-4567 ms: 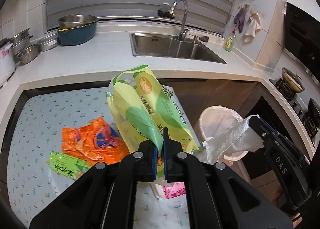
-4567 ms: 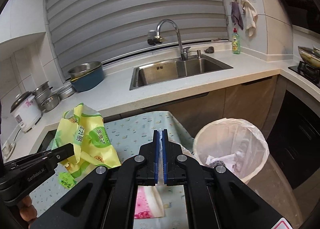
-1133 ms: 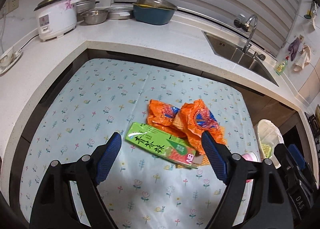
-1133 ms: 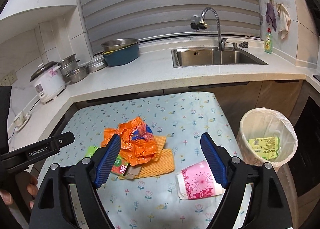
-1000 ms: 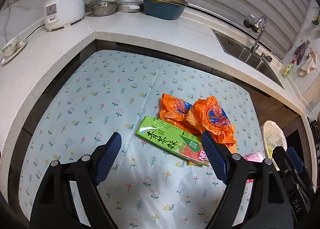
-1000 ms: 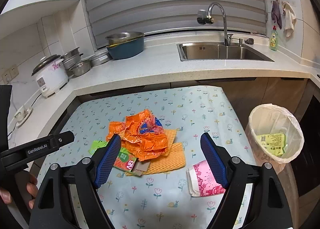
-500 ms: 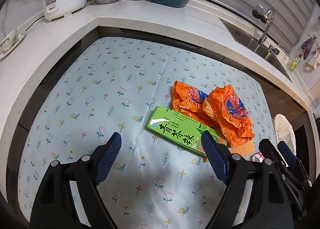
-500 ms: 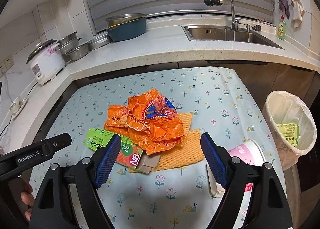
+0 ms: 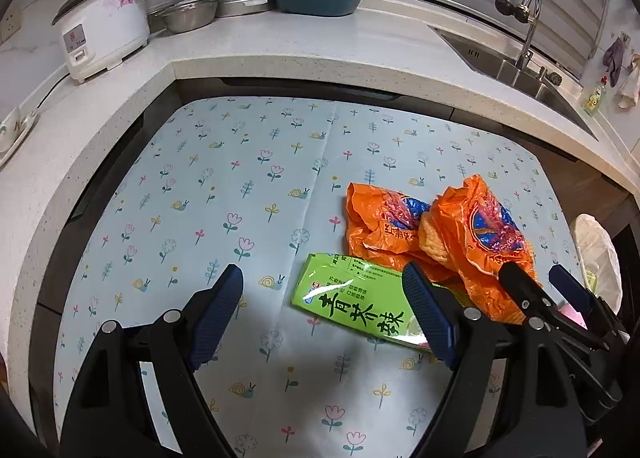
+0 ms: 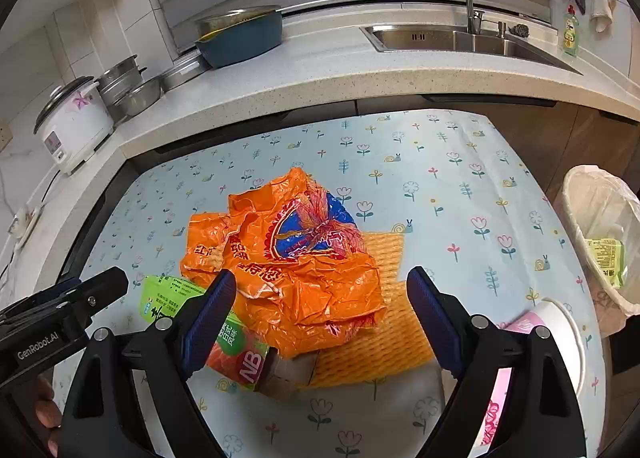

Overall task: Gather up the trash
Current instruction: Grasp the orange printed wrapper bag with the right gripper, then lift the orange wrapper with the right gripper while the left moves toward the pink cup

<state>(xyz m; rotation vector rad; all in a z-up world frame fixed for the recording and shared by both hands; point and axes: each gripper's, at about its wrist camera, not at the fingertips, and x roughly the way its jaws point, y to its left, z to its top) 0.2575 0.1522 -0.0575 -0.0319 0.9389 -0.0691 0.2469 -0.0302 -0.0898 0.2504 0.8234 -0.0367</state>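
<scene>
Jaws on both grippers stand wide apart with nothing pressed between the pads. The right gripper has just been opening a little further; its fingers frame the orange bag, which lies crumpled on the flowered tablecloth and is not yet touched. The left gripper hangs over the cloth with the green carton partly between its fingers, the right-hand pad in front of the carton's near end.

Under the bag sits a piece of yellow foam netting, and the carton's end pokes out beneath the bag's lower left edge. A pink paper cup lies on its side near the table's right edge, and beyond that edge stands the lined bin, a green wrapper already inside.

The step in hand looks like the descent onto the bag. To do it well, I would aim the right pads at a raised fold near the bag's middle rather than at a flat edge, since thin film slips and a low pinch could also catch the netting. Closing fully before lifting should help. The left gripper would do best taking the carton across its narrow width, clear of the bag, so the two lifts do not drag each other.
</scene>
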